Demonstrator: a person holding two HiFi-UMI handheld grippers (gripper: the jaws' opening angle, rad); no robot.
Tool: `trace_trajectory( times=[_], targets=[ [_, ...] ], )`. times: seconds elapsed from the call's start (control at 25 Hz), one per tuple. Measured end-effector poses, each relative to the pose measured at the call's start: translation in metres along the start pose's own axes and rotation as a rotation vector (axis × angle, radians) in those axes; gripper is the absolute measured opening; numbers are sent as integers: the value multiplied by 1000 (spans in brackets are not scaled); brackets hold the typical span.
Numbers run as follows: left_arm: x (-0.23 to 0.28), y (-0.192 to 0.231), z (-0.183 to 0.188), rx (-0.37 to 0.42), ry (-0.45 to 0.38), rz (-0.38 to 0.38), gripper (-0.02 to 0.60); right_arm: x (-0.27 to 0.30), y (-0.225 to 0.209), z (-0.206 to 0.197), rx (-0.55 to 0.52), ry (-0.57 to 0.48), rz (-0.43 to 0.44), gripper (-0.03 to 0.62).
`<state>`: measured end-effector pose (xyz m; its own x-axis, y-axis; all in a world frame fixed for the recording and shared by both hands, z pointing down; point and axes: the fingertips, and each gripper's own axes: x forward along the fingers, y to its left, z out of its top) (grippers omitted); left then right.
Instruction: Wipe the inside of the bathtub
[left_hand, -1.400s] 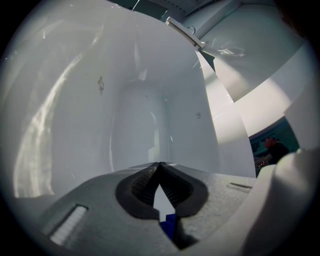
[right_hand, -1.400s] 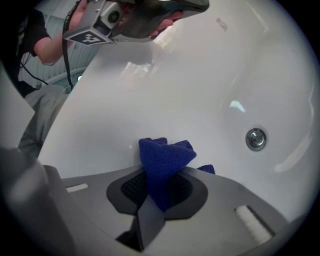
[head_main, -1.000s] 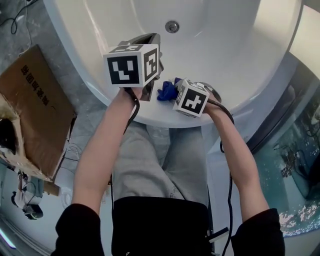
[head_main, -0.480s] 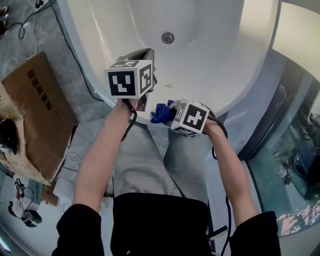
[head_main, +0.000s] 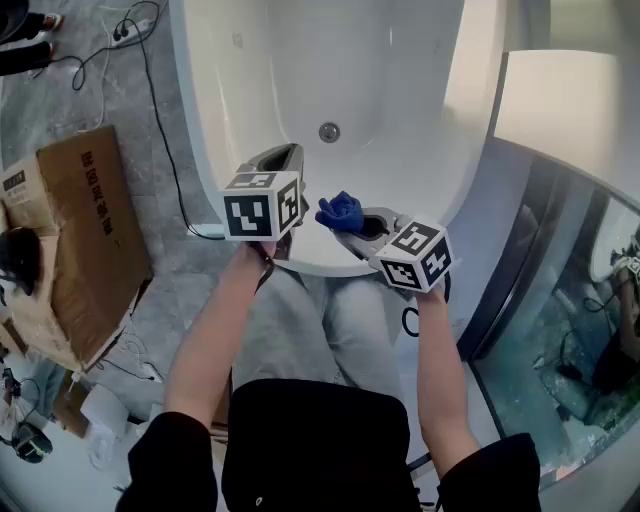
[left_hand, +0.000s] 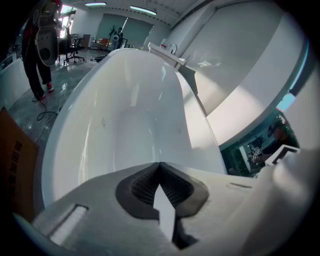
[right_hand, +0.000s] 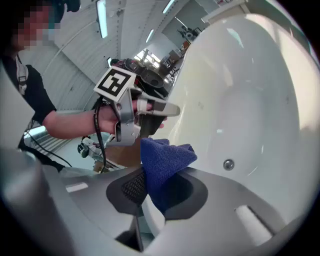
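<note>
A white bathtub (head_main: 400, 60) lies ahead, its drain (head_main: 329, 132) on the floor. My right gripper (head_main: 352, 222) hovers over the tub's near rim, shut on a blue cloth (head_main: 339, 211) that bunches up out of its jaws; the cloth (right_hand: 162, 165) fills the jaws in the right gripper view. My left gripper (head_main: 283, 165) hangs beside it, just left, above the same rim, jaws closed together with nothing in them. In the left gripper view its closed tips (left_hand: 160, 167) point along the tub (left_hand: 130, 120).
A cardboard box (head_main: 70, 240) lies on the grey floor at the left, with a black cable (head_main: 165, 110) running beside the tub. A glass panel (head_main: 560, 330) stands to the right. A person (left_hand: 37, 55) stands far off past the tub.
Both grippers have drawn back from inside the tub to above its near rim. The right gripper has turned and swung right, still gripping the cloth. The view has pulled back.
</note>
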<state>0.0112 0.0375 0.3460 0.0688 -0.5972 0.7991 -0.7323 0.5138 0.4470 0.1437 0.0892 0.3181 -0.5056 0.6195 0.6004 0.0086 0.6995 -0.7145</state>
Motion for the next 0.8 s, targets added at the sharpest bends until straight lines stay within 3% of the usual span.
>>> trace_trajectory(
  times=[0.2,0.4,0.8],
  targets=[
    [-50,-39,19,-7,-94,30,2,-67,-3,42,-58,-97,-161,71],
    [-109,-78,64,0,-231,62,2,-128,17,98,-82,-287,-211,71],
    [-260,-114,152,49,-520,43,2,-213,123,211,-367,-520,-352,72]
  ],
)
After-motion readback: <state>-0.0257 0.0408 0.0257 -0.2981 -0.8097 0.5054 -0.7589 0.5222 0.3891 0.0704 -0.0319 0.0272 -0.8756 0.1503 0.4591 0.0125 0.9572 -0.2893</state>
